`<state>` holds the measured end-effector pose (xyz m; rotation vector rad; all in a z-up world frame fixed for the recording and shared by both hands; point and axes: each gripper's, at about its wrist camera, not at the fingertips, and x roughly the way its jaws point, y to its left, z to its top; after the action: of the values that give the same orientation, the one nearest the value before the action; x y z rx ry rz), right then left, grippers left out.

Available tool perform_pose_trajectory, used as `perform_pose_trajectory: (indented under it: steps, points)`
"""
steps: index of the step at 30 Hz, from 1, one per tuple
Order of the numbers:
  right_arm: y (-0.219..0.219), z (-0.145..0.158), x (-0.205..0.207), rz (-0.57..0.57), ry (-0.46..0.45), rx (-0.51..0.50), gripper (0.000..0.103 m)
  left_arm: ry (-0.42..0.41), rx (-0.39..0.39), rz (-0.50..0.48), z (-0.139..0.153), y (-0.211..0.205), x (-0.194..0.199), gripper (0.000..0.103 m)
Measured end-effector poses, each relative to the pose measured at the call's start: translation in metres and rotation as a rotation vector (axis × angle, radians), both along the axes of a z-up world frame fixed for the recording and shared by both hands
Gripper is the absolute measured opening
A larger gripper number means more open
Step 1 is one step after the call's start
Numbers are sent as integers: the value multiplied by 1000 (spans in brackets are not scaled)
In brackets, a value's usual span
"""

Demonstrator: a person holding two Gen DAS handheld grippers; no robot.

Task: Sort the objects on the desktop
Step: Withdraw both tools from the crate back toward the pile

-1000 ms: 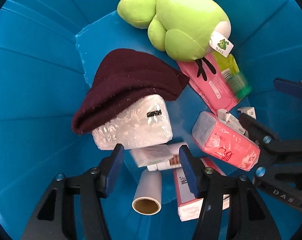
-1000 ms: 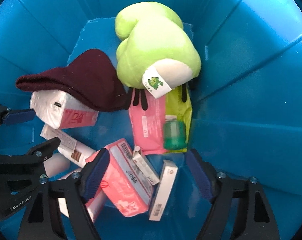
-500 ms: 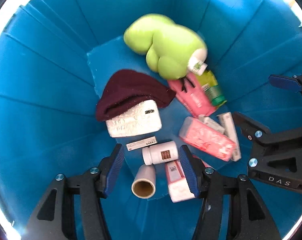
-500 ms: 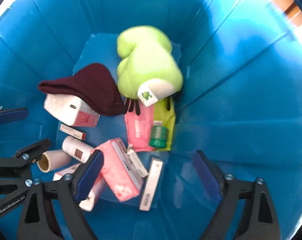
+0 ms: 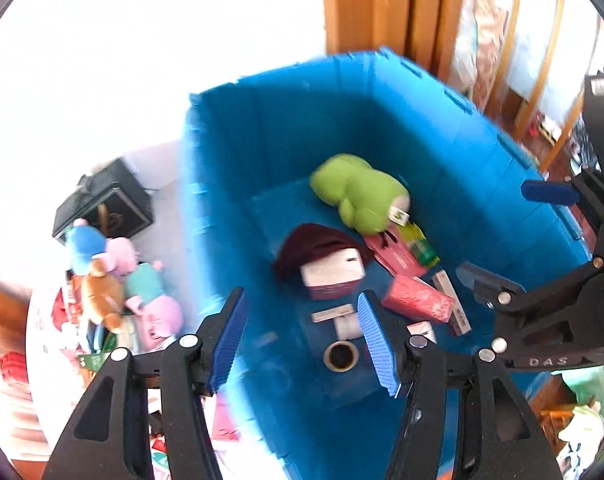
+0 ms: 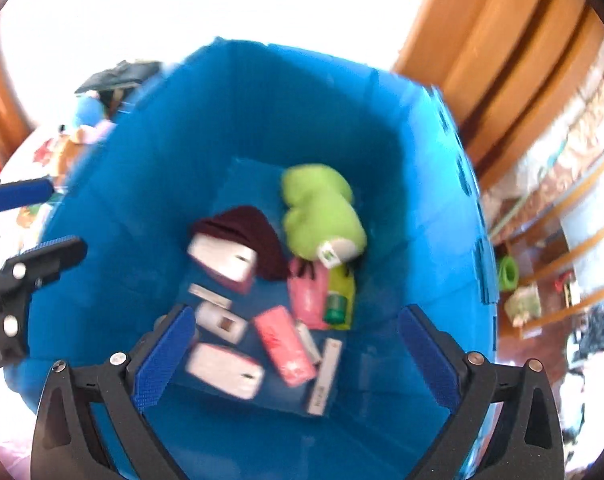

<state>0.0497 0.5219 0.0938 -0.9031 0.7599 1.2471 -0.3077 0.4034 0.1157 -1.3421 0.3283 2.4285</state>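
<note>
A deep blue bin (image 5: pixel 237 184) (image 6: pixel 149 216) holds a green plush (image 5: pixel 356 194) (image 6: pixel 322 212), a maroon beanie (image 5: pixel 318 244) (image 6: pixel 253 236), a tissue pack (image 5: pixel 332 276), pink packets (image 5: pixel 418 304) (image 6: pixel 283 344), a cardboard roll (image 5: pixel 340 355) and small boxes. My left gripper (image 5: pixel 302 338) is open and empty, high above the bin's near edge. My right gripper (image 6: pixel 293 356) is open wide and empty, also above the bin. Each gripper shows in the other's view, the right one (image 5: pixel 522 236) and the left one (image 6: pixel 29 216).
Left of the bin, a white table (image 5: pixel 41 320) carries plush toys (image 5: pixel 113 272), a black box (image 5: pixel 101 204) and red packets. Wooden furniture (image 5: pixel 382 8) and shelves (image 6: pixel 562 200) stand behind and to the right.
Both grippers have risen up out of the bin. The bin's contents shrank in view and its rim and the room came into sight. Both stayed open.
</note>
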Motion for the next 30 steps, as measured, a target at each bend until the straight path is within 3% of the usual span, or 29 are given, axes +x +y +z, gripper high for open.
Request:
perform_pose_trajectory:
  steps: [3,8,16,23,30]
  points:
    - [-8,17,-39,62,-5,60,103,13,48,48,3,-41,11,56]
    - [-16,35,-95,135,70,172,103,22,108,109,-3,-111,28,56]
    - [-20,31,-180,230,179,276,103,46,166,244,-29,-215,43,56]
    - [-13,5,-247,292,326,344,103,117,125,367,-70,-300,64,56]
    - [4,-61,-304,333,392,259,103,75,100,463,-137,-380,89,56]
